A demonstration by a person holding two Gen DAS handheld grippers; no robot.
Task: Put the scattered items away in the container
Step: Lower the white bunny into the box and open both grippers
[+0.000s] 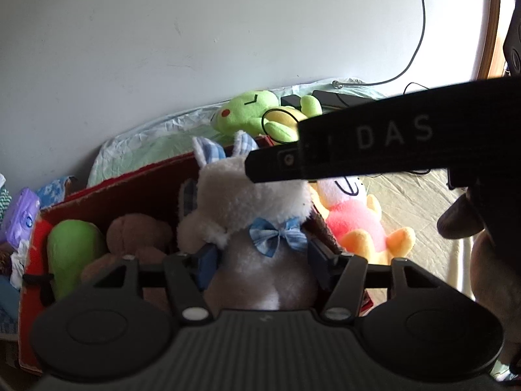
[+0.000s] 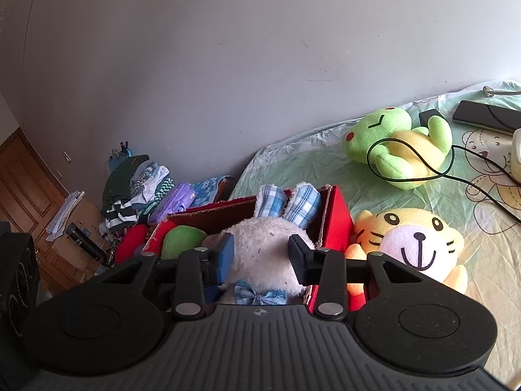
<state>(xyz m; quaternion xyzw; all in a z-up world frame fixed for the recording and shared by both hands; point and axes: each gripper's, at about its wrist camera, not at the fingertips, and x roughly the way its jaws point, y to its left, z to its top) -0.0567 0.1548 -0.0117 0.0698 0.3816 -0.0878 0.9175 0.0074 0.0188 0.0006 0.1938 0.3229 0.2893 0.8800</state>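
Observation:
A white plush rabbit (image 1: 250, 202) with blue checked ears and a blue bow tie hangs over the red cardboard box (image 1: 136, 182). My left gripper (image 1: 260, 257) is shut on the rabbit's brown body. My right gripper (image 2: 260, 254) has its fingers on both sides of the rabbit's head (image 2: 263, 244), shut on it. The right gripper's black body (image 1: 374, 140) crosses the left wrist view above the rabbit. Inside the box lie a green plush (image 1: 73, 247) and a brown plush (image 1: 136, 238). A yellow tiger plush (image 2: 416, 244) and a green frog plush (image 2: 397, 140) lie on the bed.
The box (image 2: 338, 215) stands on a bed with a pale green sheet (image 2: 293, 166) against a grey wall. A black cable (image 2: 462, 166) loops over the frog. A phone (image 2: 485, 117) lies at the far right. Folded clothes (image 2: 136, 182) and a purple pack (image 2: 172, 202) are piled left of the box.

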